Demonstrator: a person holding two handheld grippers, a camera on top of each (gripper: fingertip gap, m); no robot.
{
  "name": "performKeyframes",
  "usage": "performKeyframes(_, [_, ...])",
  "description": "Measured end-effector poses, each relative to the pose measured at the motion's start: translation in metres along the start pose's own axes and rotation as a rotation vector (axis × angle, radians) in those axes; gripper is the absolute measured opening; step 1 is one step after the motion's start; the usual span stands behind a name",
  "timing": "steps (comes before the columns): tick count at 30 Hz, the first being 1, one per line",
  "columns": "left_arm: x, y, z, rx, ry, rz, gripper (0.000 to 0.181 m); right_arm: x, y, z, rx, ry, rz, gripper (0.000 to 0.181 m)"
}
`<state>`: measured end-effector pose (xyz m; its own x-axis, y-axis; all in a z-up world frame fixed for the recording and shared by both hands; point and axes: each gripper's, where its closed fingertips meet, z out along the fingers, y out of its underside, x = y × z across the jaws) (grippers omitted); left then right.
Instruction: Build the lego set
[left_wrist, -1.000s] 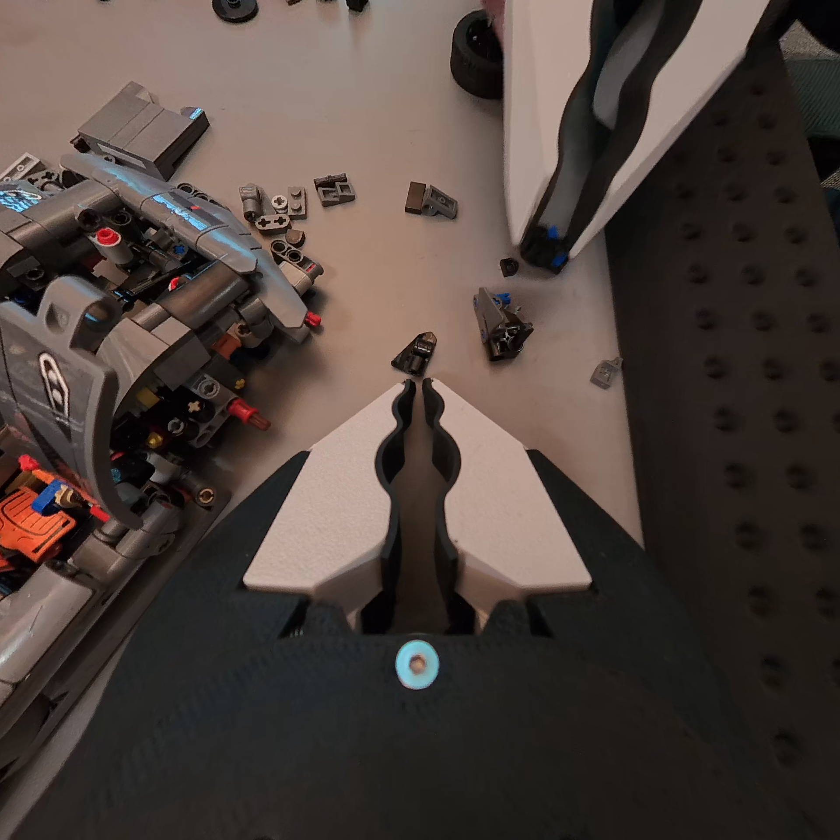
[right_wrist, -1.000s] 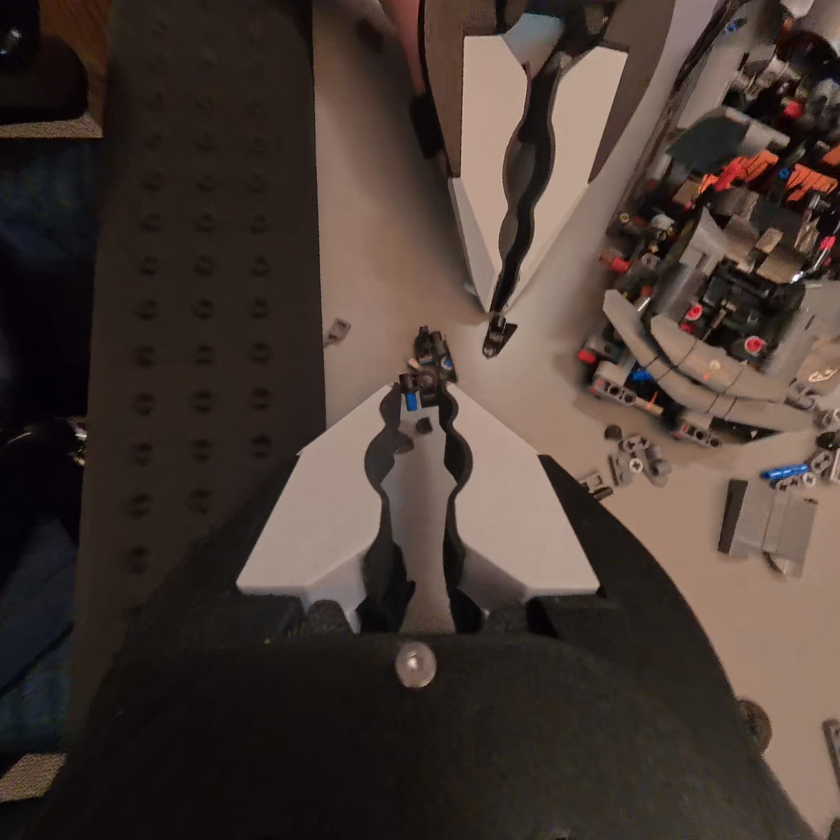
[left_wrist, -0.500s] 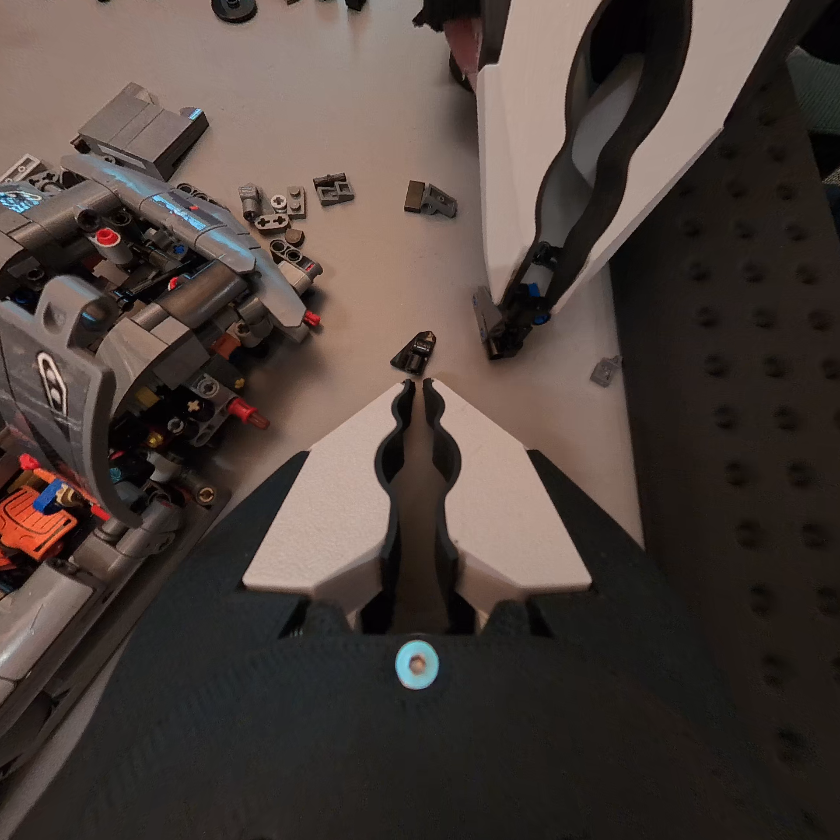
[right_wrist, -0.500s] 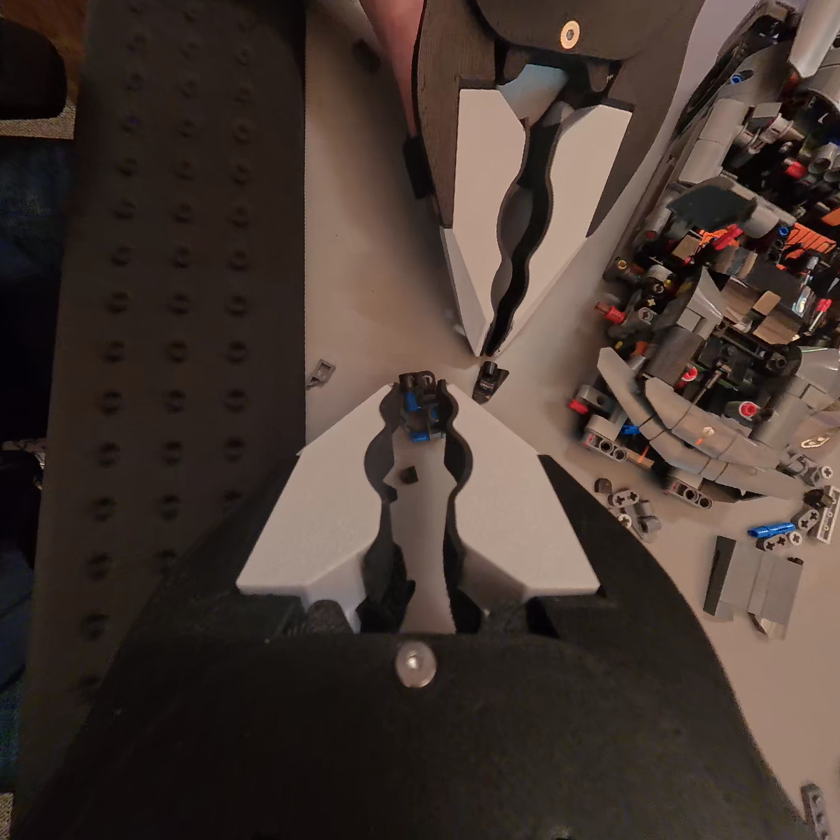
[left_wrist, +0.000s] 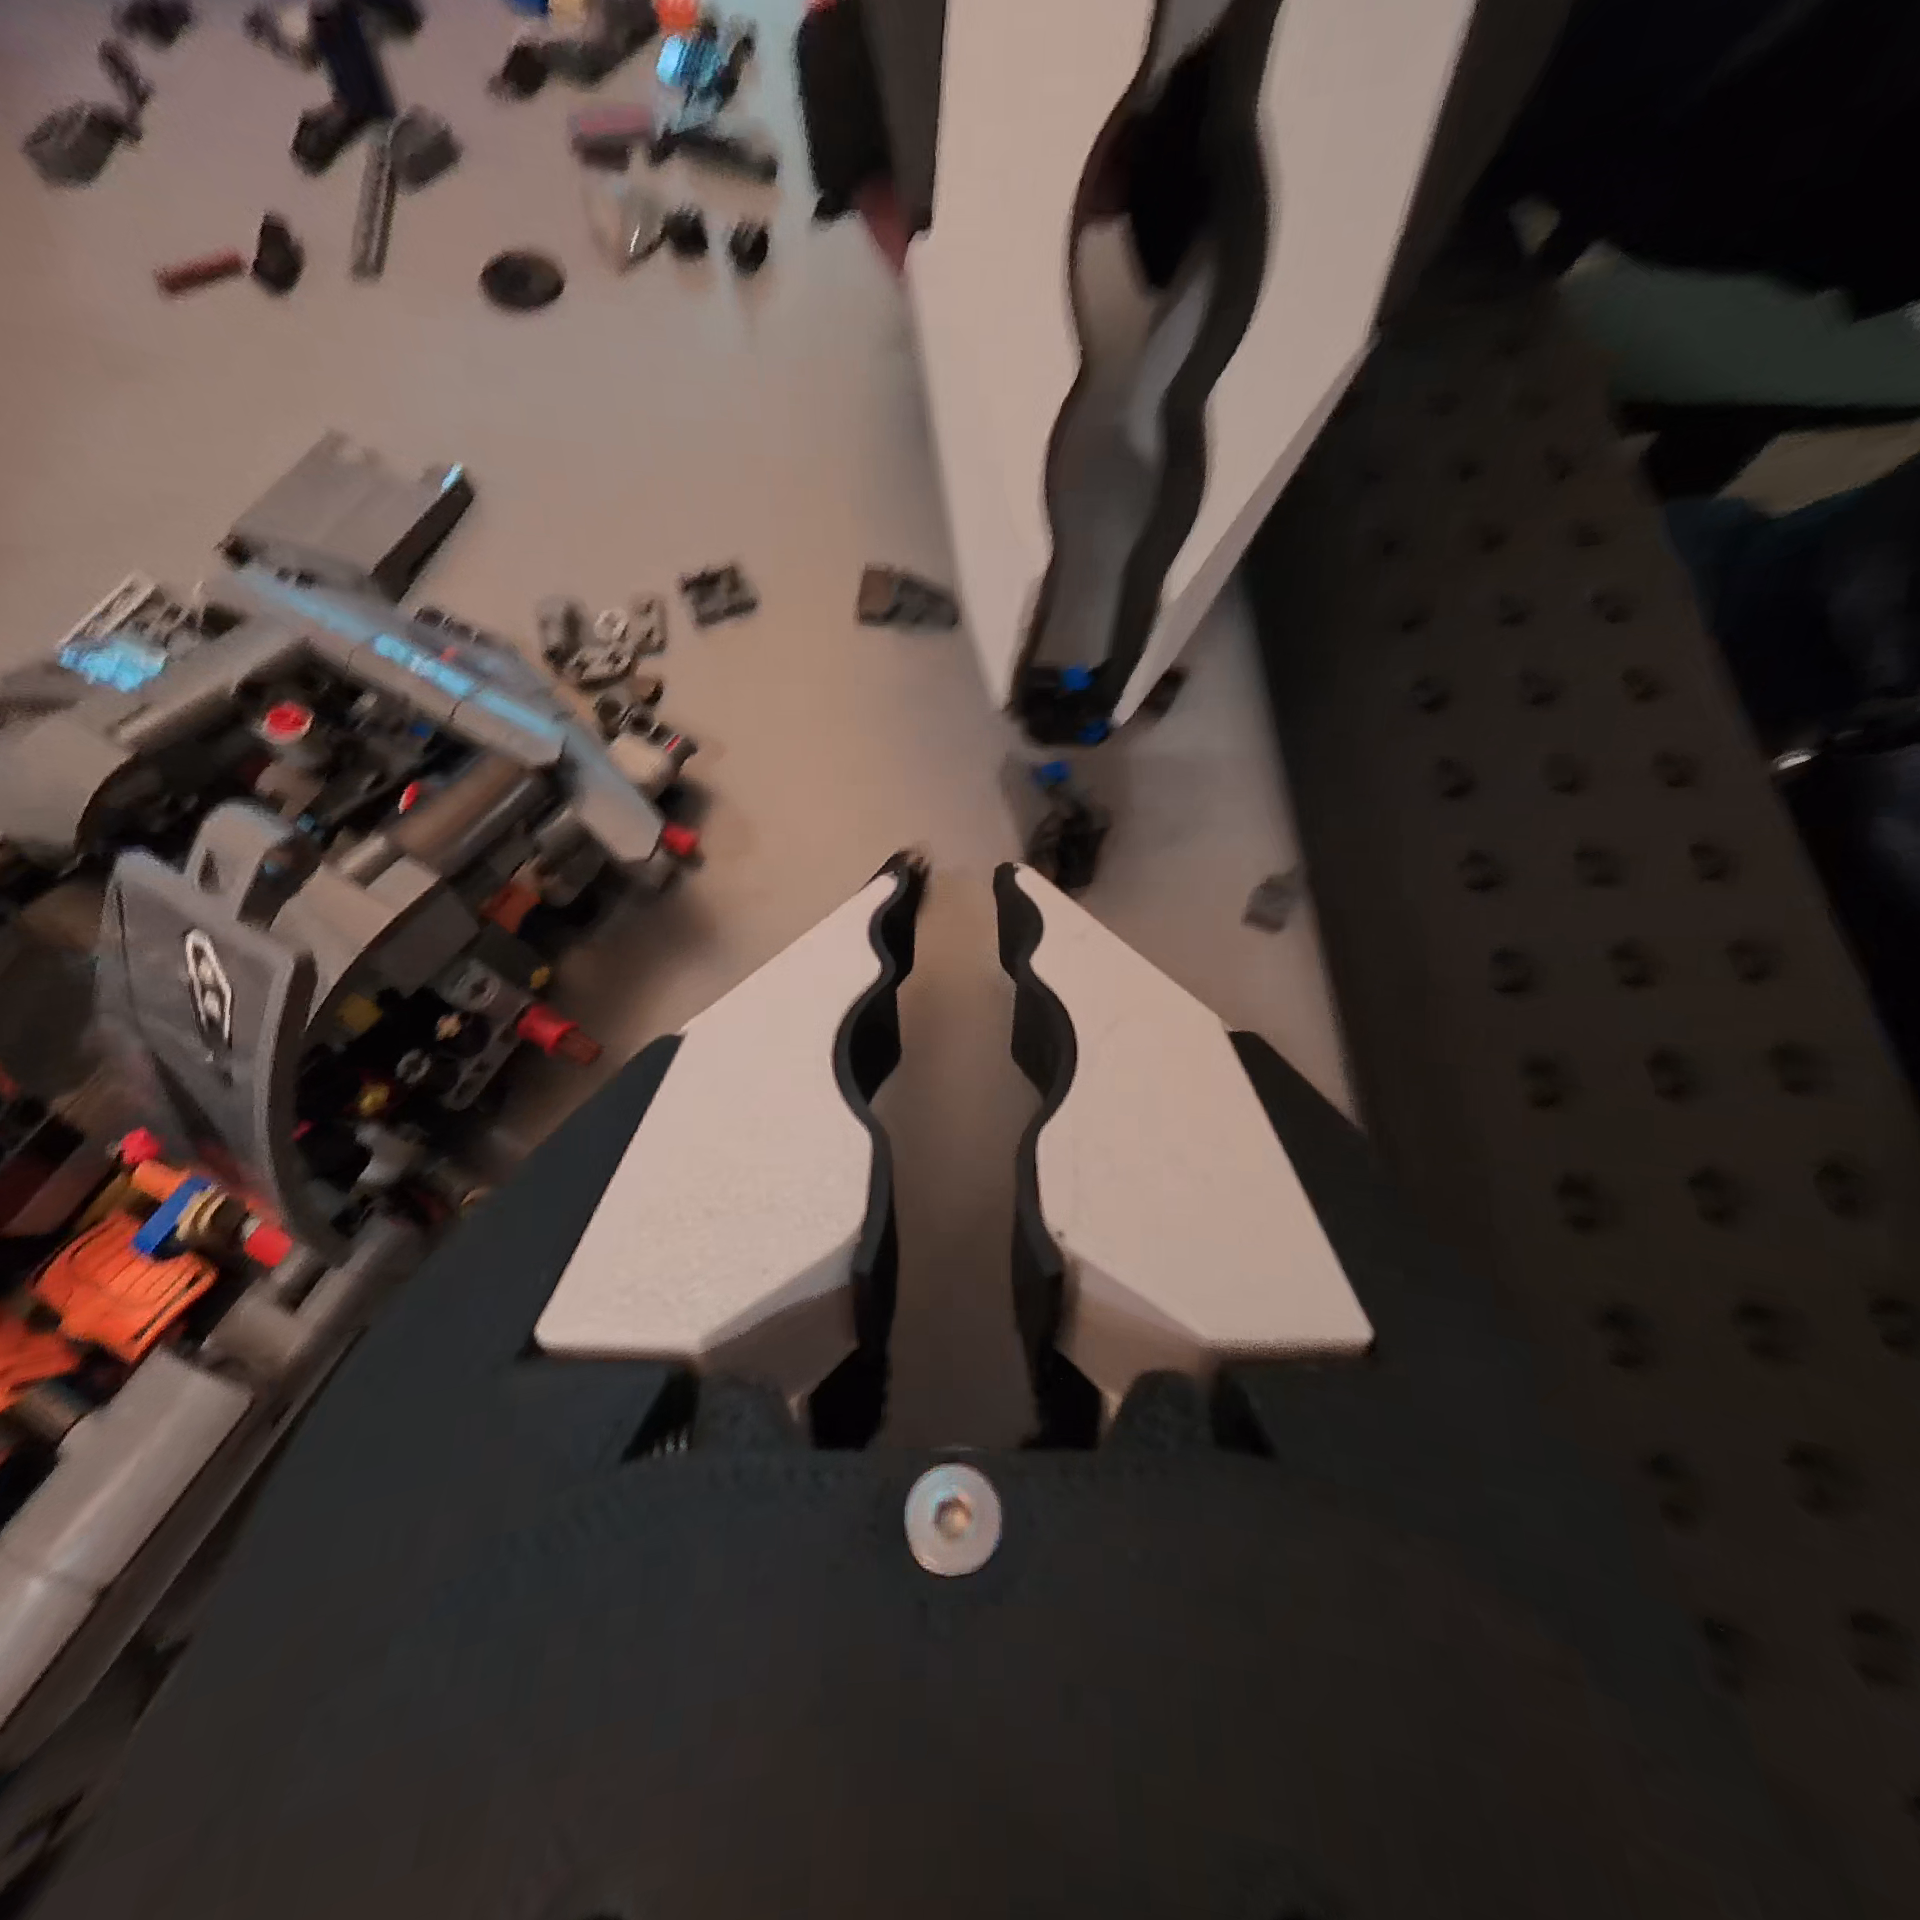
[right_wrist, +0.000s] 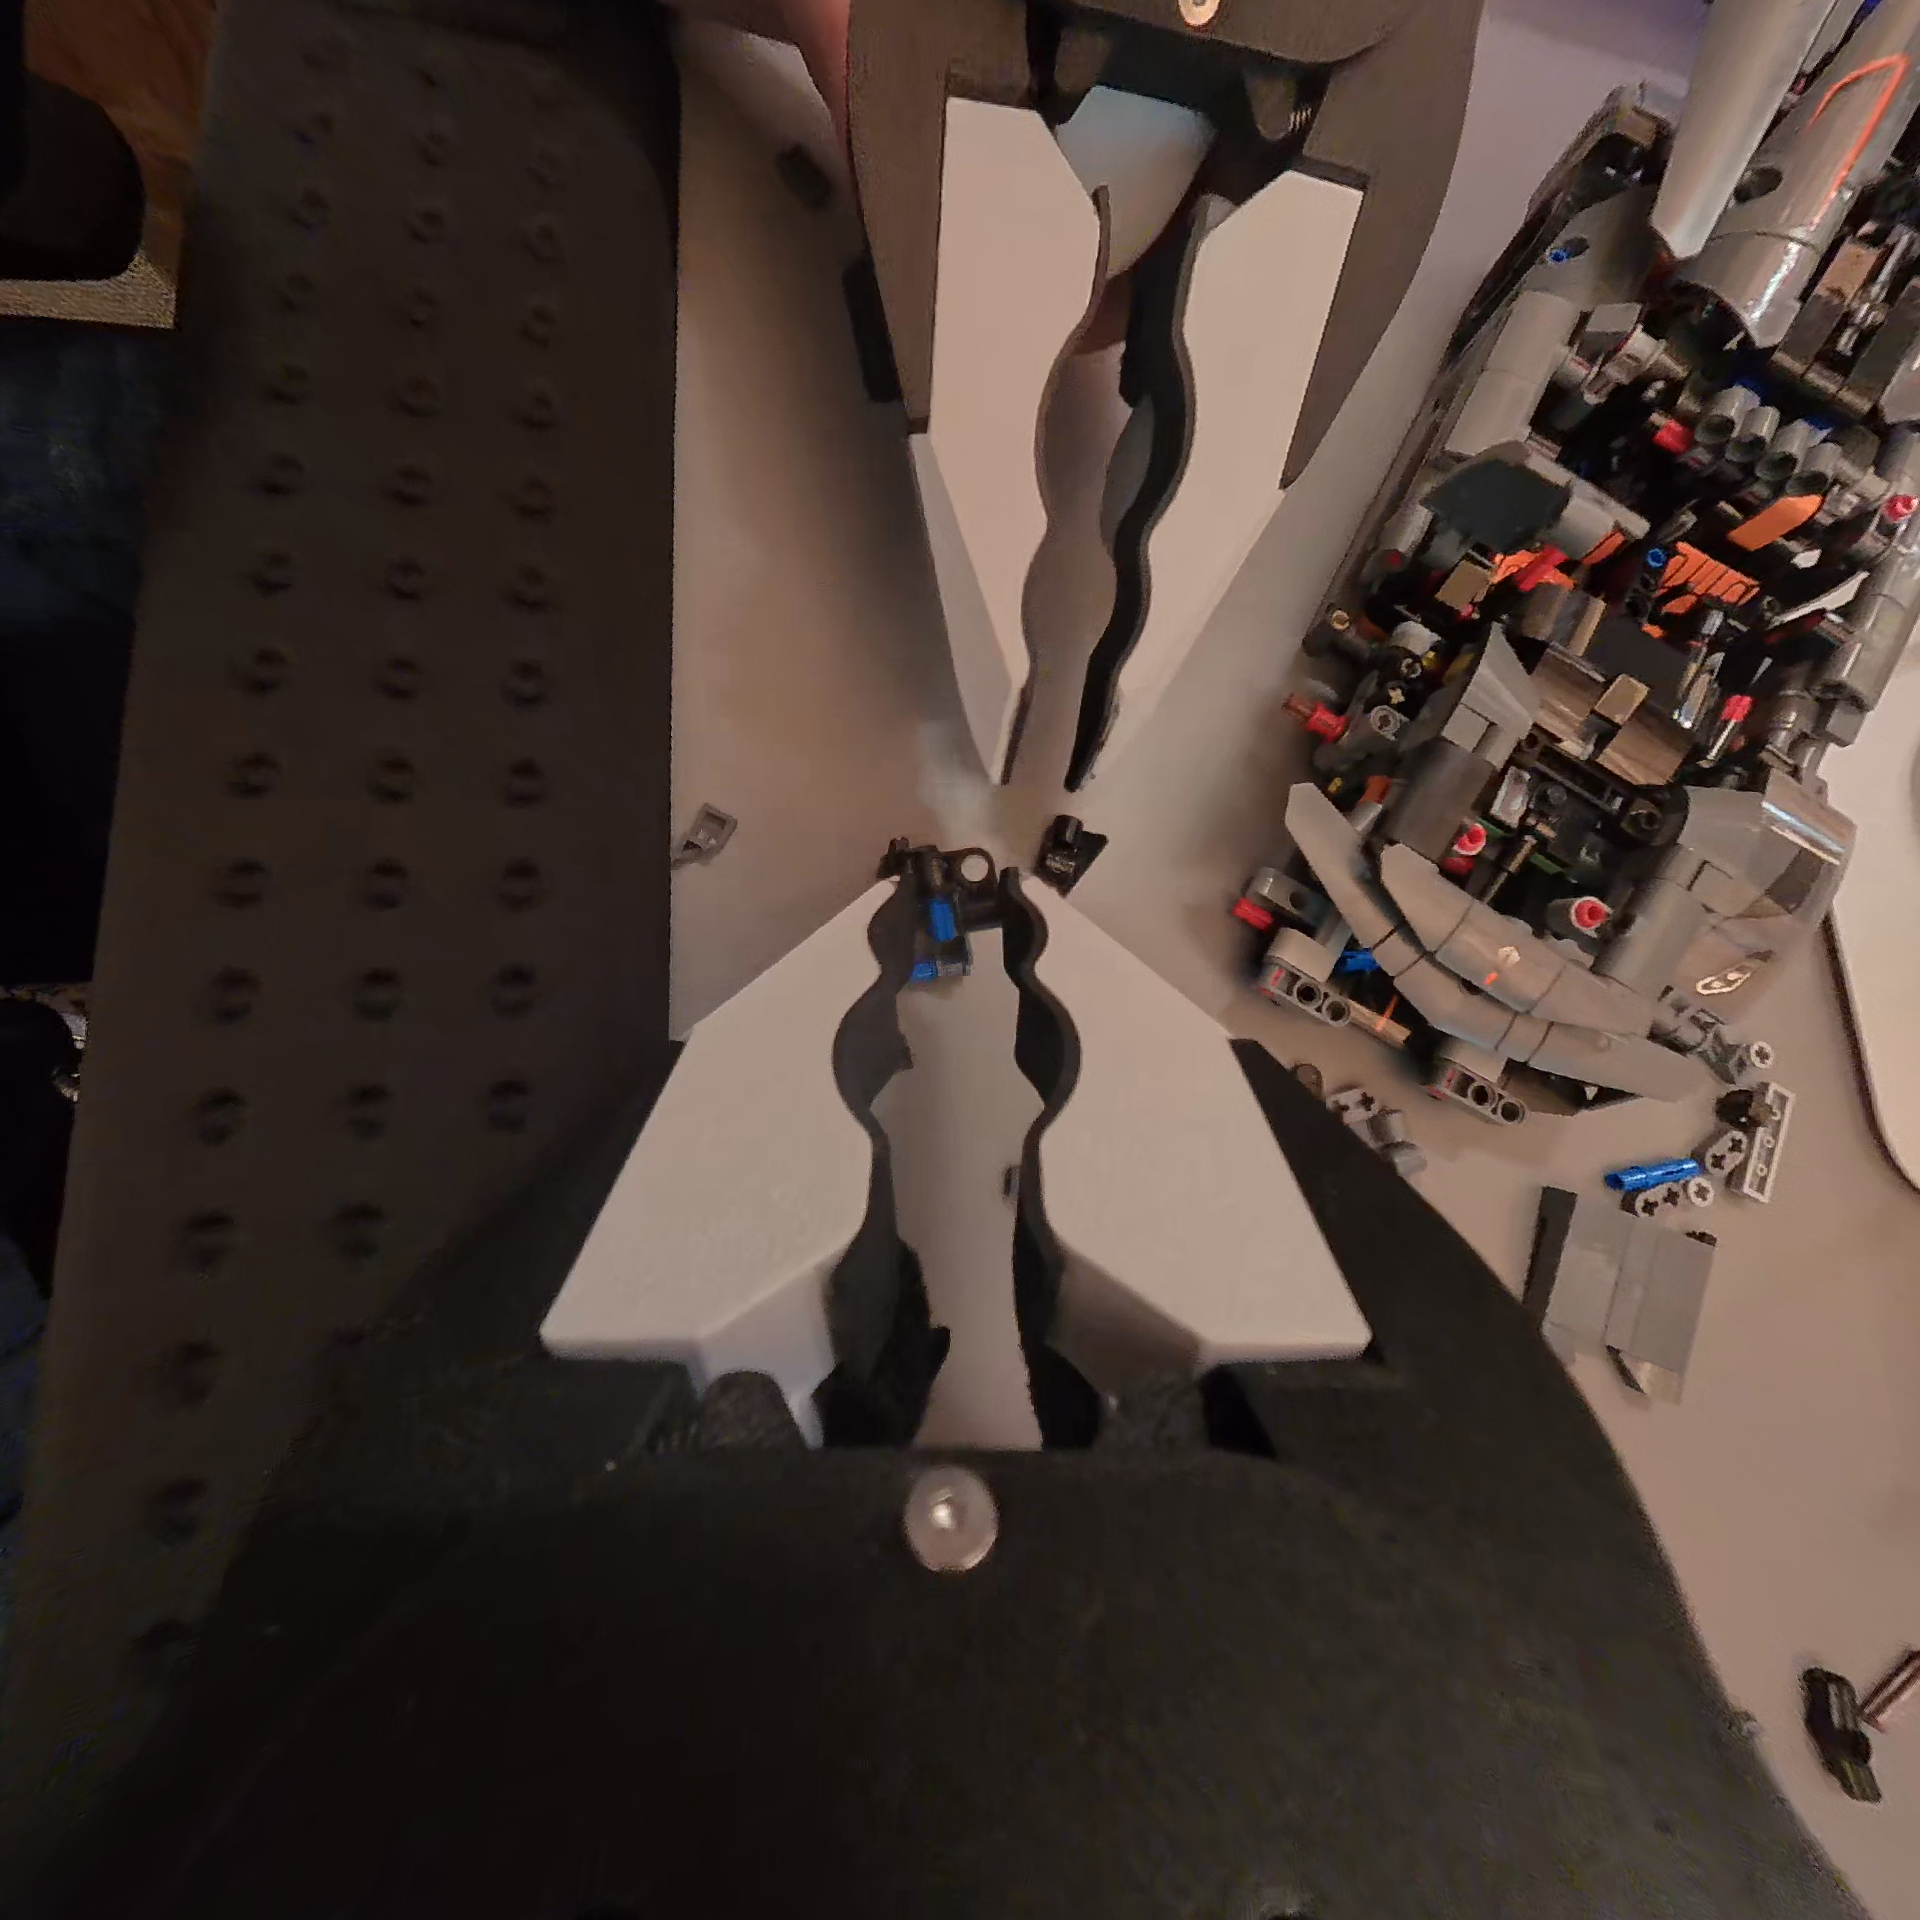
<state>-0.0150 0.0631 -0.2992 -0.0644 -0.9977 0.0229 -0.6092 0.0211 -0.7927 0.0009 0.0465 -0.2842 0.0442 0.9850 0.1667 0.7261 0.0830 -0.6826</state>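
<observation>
My right gripper (right_wrist: 940, 894) is shut on a small black and blue lego piece (right_wrist: 943, 914), held between its fingertips just above the table. It also shows in the left wrist view (left_wrist: 1065, 696), where a blurred dark bit (left_wrist: 1070, 831) lies right below the tips; I cannot tell if it is joined. My left gripper (left_wrist: 951, 883) is open by a narrow gap and empty, facing the right gripper tip to tip (right_wrist: 1039, 779). A small black piece (right_wrist: 1065, 847) lies on the table just in front of its fingertips. The large grey lego model (left_wrist: 312, 883) stands beside them (right_wrist: 1558, 831).
A black studded mat (left_wrist: 1558, 935) runs along the table's side (right_wrist: 416, 623). Loose grey pieces (left_wrist: 603, 634) and grey plates (left_wrist: 343, 520) lie by the model (right_wrist: 1621, 1299). More scattered parts (left_wrist: 520, 281) lie at the far end. A small grey clip (right_wrist: 707, 831) lies by the mat. Left and right tips are no more than a few centimetres apart.
My left gripper has opened from shut and the left view has tilted up, blurred. The right gripper has closed on the black and blue piece and drawn it back slightly.
</observation>
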Motion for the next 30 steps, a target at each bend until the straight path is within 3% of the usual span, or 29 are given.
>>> performKeyframes(3, [0.001, -0.012, -0.005, 0.056, -0.020, 0.033, 0.016, 0.002, -0.003, -0.001, 0.009, 0.014, -0.002, 0.014])
performKeyframes(9, [-0.008, -0.021, -0.009, -0.025, -0.331, 0.392, 0.016, 0.014, -0.005, -0.006, 0.068, -0.041, 0.176, 0.014])
performKeyframes(16, [-0.009, -0.038, -0.015, -0.021, -0.496, 0.548, 0.020, 0.020, -0.014, -0.010, 0.135, -0.074, 0.250, 0.014])
performKeyframes(21, [-0.002, -0.038, -0.009, -0.072, -0.538, 0.674, 0.018, 0.019, -0.021, -0.011, 0.189, -0.144, 0.328, 0.014])
performKeyframes(30, [-0.002, -0.037, -0.008, -0.093, -0.557, 0.707, 0.005, 0.018, -0.024, -0.011, 0.226, -0.200, 0.392, 0.013])
